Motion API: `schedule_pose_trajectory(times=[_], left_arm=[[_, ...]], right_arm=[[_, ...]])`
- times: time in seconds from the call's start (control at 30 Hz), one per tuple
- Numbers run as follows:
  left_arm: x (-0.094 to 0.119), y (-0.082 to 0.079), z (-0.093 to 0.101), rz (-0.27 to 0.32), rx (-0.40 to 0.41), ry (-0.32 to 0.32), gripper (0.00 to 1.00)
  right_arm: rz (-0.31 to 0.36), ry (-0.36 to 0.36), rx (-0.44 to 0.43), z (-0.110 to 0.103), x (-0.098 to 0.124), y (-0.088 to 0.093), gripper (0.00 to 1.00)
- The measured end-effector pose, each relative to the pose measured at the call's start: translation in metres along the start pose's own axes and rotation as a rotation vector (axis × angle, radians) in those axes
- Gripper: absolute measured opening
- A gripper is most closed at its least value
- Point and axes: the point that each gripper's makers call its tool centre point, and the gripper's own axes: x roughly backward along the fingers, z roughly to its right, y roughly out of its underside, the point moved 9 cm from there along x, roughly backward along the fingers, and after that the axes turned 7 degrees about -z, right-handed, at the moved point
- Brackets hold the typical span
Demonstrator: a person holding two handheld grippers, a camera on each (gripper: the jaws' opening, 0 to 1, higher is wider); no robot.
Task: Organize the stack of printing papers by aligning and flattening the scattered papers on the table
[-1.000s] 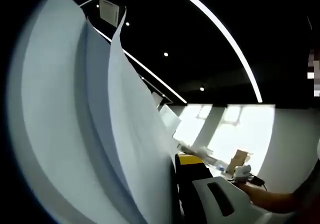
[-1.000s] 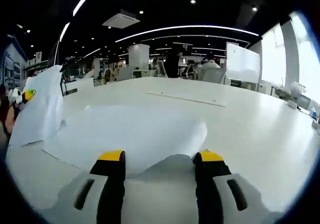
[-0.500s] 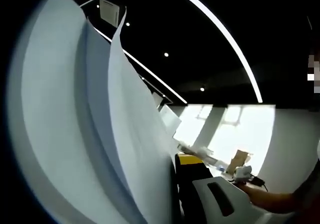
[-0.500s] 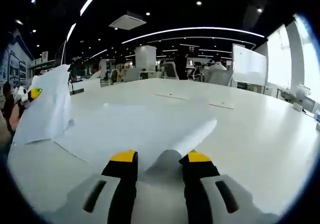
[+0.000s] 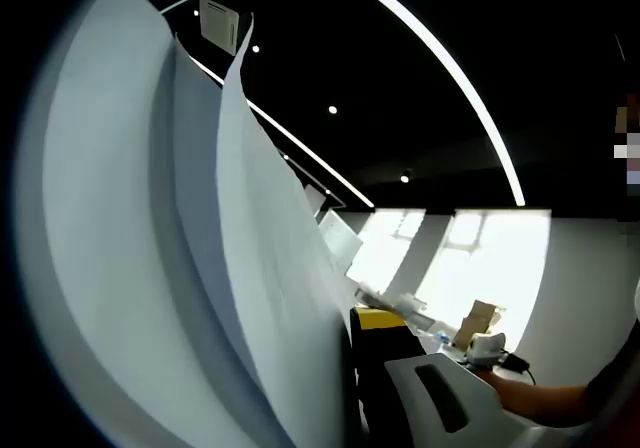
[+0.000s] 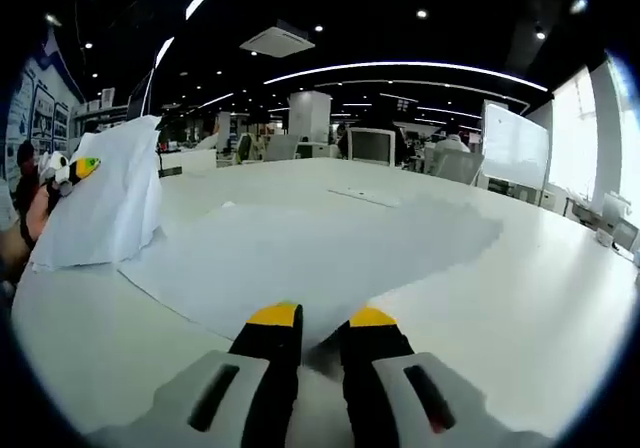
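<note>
Papers (image 6: 110, 203) stand pinched upright in the left gripper (image 6: 72, 168) at 9 o'clock; right gripper (image 6: 322, 320) nips a flat sheet (image 6: 310, 253) on the table (image 6: 520, 298)

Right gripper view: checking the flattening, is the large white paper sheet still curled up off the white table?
No, the large white paper sheet lies flat on the white table, its near edge between the right tool tips.

Upright paper stack (image 6: 105, 203) blocks left side; table (image 6: 520, 268) right of flat sheet (image 6: 300, 258) open.
</note>
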Motion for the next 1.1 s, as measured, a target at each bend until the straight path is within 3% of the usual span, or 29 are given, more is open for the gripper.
schedule_pose_trajectory(times=[0.43, 1.1], left_arm=[[0.0004, -0.0003, -0.0005, -0.002, 0.001, 0.000, 0.10], [0.0007, -0.0009, -0.0009, 0.002, 0.002, -0.003, 0.10]], right_arm=[[-0.011, -0.002, -0.006, -0.0022, -0.0008, -0.0003, 0.00], [-0.026, 0.014, -0.004, -0.0025, 0.0017, -0.0006, 0.00]])
